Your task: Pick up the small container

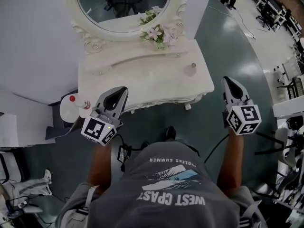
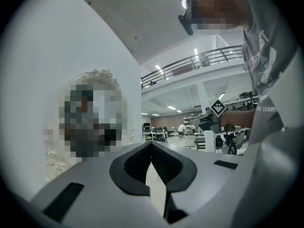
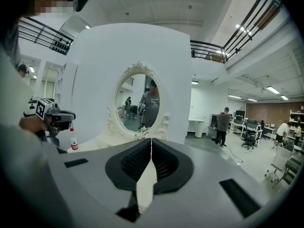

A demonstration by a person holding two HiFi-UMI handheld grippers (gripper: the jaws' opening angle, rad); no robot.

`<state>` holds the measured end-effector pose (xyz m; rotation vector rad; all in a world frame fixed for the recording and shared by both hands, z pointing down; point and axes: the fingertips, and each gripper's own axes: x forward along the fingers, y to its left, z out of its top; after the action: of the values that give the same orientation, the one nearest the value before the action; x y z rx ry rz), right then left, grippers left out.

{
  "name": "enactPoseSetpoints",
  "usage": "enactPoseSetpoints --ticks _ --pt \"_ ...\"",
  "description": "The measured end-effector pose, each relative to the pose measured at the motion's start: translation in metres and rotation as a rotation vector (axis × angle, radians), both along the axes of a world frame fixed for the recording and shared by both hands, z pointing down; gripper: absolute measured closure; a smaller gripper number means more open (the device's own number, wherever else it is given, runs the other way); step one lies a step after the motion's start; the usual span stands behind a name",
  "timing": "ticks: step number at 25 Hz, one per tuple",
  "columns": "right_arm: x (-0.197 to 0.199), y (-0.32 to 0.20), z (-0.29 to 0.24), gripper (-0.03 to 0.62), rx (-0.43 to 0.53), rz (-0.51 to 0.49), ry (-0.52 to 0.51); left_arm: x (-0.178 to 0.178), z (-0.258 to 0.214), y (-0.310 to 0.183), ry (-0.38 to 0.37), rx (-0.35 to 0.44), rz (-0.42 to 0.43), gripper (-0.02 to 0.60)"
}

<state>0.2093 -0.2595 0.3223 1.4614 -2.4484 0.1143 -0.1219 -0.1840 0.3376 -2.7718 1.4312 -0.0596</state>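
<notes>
**Head view.** Step in hand: approach, with no pickup begun. We stand before the white dressing table [image 1: 142, 75]. The small container [image 1: 191, 69] sits upright on the tabletop toward its right end, untouched and with bare top around it. The left gripper [image 1: 121, 91] hangs at the table's front edge. The right gripper [image 1: 228, 81] hovers off the right corner, with the container at about 10 o'clock from its tip. We judge the right one better placed. The next move calls for parting its jaws, then reaching in and down over the corner. At the container's 10 o'clock are the flowers [image 1: 156, 32] and the mirror [image 1: 123, 4], both apart from it. A red-capped bottle [image 1: 72, 100] stands on a round side table [image 1: 65, 113] at 9 o'clock from the left gripper, clear of the path.

**Left gripper view.** The jaws are clenched together with nothing between them. The camera is tilted up at the wall, and the container is not in frame.

**Right gripper view.** The jaws are pressed together and empty. The mirror lies at 12 o'clock and the bottle at 9 o'clock. We cannot make out the container here. People stand well off at 3 o'clock.
</notes>
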Motion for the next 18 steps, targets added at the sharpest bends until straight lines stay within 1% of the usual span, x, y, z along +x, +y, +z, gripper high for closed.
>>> enactPoseSetpoints --ticks 3,7,12,18 --pt "0.002 -0.012 0.009 0.566 -0.025 -0.023 -0.002 0.003 0.005 0.002 -0.005 -0.021 -0.021 0.565" --pt "0.004 -0.034 0.017 0.566 -0.036 -0.057 0.006 0.011 0.010 -0.004 -0.012 -0.036 -0.037 0.565" --pt "0.000 -0.064 0.041 0.566 -0.083 -0.103 -0.002 0.017 0.023 -0.005 -0.025 -0.089 -0.068 0.565" --pt "-0.008 -0.098 0.071 0.565 -0.113 -0.154 -0.010 0.024 0.037 -0.014 -0.047 -0.134 -0.093 0.565"
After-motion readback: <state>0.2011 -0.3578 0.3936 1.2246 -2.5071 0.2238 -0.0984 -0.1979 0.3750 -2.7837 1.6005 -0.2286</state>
